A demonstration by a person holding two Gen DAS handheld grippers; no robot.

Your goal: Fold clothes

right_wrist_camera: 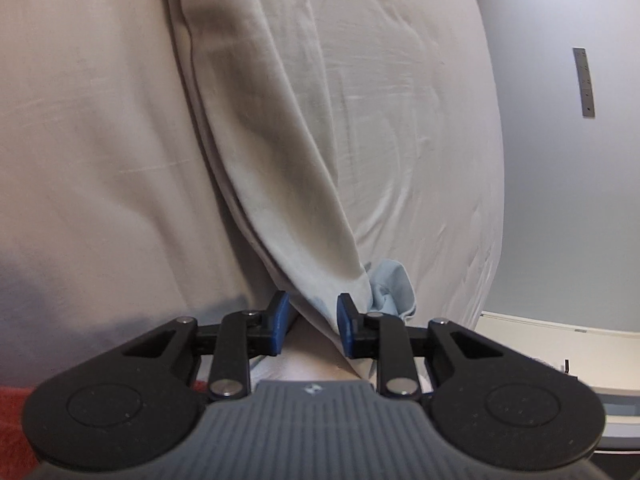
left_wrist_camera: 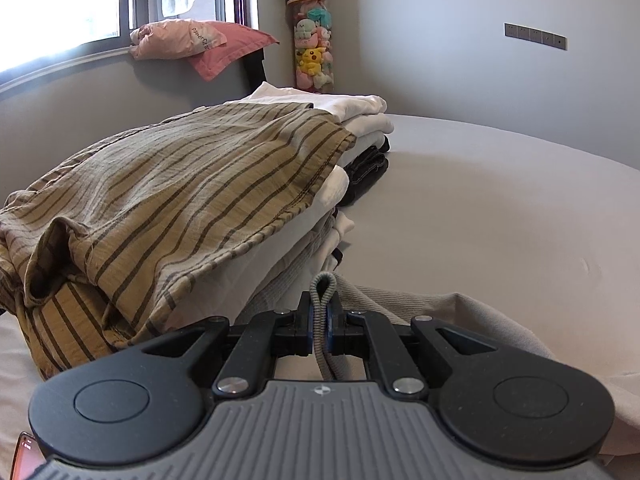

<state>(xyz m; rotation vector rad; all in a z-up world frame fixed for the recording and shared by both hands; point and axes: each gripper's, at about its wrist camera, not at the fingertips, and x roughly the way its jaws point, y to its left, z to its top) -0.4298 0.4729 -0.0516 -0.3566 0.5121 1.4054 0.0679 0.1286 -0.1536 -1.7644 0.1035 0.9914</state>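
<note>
Grey ribbed hem (left_wrist_camera: 320, 312) sits pinched in the closed left gripper (left_wrist_camera: 319, 320).

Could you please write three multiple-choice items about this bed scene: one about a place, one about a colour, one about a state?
1. Where does the striped shirt lie?
A. on top of the clothes pile
B. on the floor
C. on the windowsill

2. What colour are the shirt's stripes?
A. red
B. dark brown
C. bright green

3. How is the left gripper?
A. wide open and empty
B. shut on a grey ribbed cloth
C. shut on a phone

Answers:
1 A, it drapes over the folded stack on the bed.
2 B, dark brown lines cross tan cloth.
3 B, the jaws pinch a grey ribbed fold.
</note>
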